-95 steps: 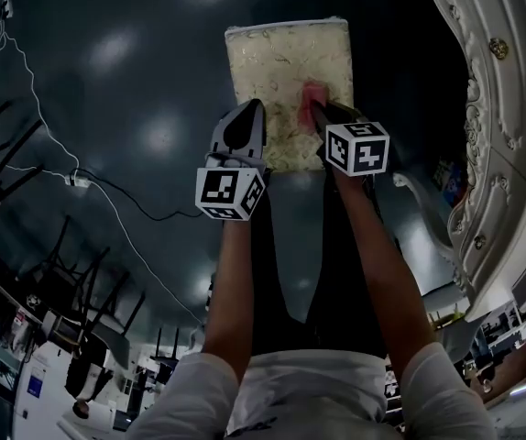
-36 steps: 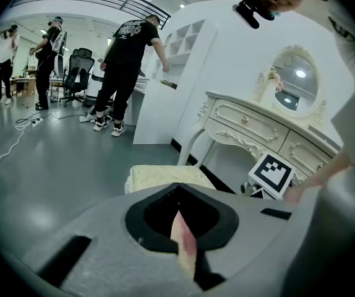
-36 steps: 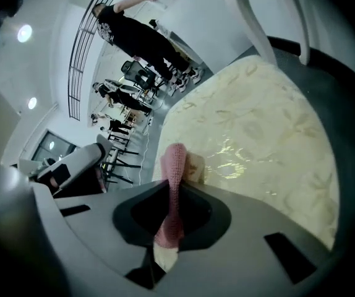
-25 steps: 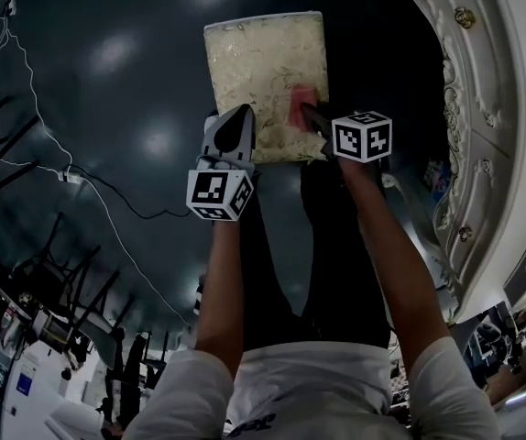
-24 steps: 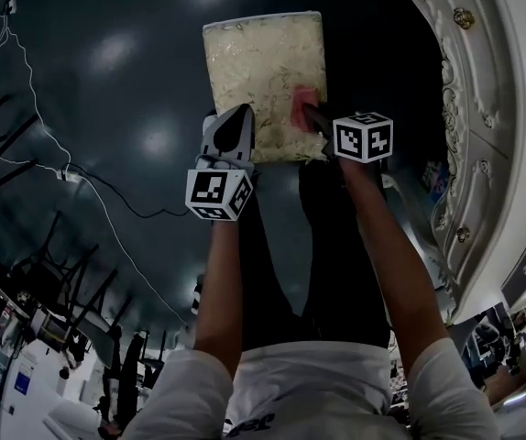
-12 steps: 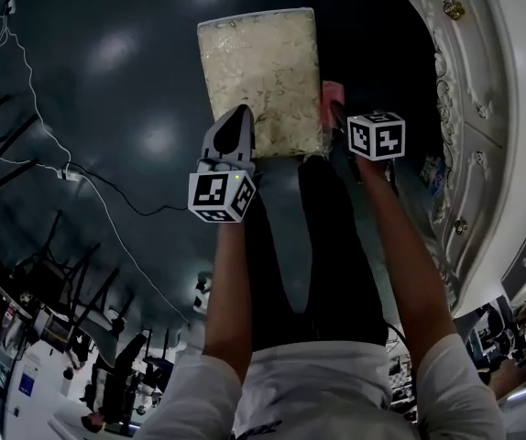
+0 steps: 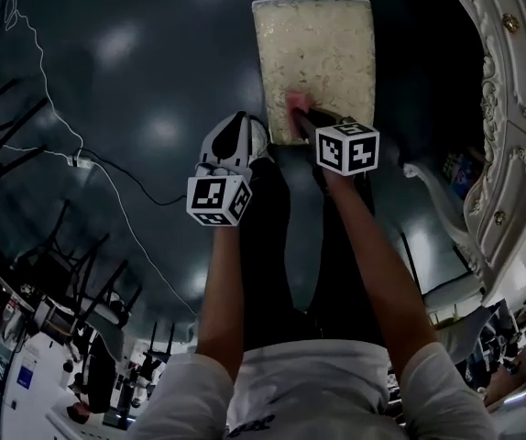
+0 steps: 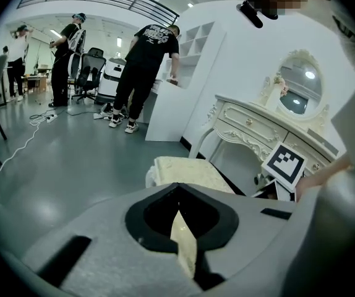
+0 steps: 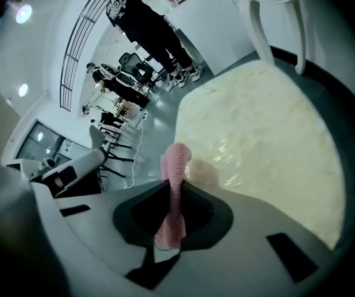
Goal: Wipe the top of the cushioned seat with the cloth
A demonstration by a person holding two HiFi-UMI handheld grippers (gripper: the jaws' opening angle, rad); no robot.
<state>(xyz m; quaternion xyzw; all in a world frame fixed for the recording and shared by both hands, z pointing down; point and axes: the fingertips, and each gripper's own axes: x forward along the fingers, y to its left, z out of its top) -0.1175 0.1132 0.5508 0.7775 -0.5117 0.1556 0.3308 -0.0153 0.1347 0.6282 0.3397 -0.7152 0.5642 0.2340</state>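
Right gripper [image 7: 304,117] is clamped on the pink cloth [image 7: 296,104]. The cloth's free end is down on the cushioned seat [image 7: 323,53], on the top at its near-left part. In the right gripper view the cloth [image 9: 174,166] stands up between the jaws, cream seat top [image 9: 270,135] to the right.

Left gripper [image 7: 235,126] is just left of the seat's near-left corner. Its jaw tips are together and hold nothing. A cream sliver shows through the slit behind them.

Around:
- White ornate dressing table [image 7: 506,108] close on the right, oval mirror [image 8: 298,98] on it.
- White cable [image 7: 52,117] across the dark glossy floor [image 7: 135,53], far left.
- Black chairs [image 7: 71,273] near left.
- Person in black T-shirt [image 8: 146,60] far off, by a white cabinet [image 8: 165,104].

Writing: white back print on the T-shirt, too small to read.
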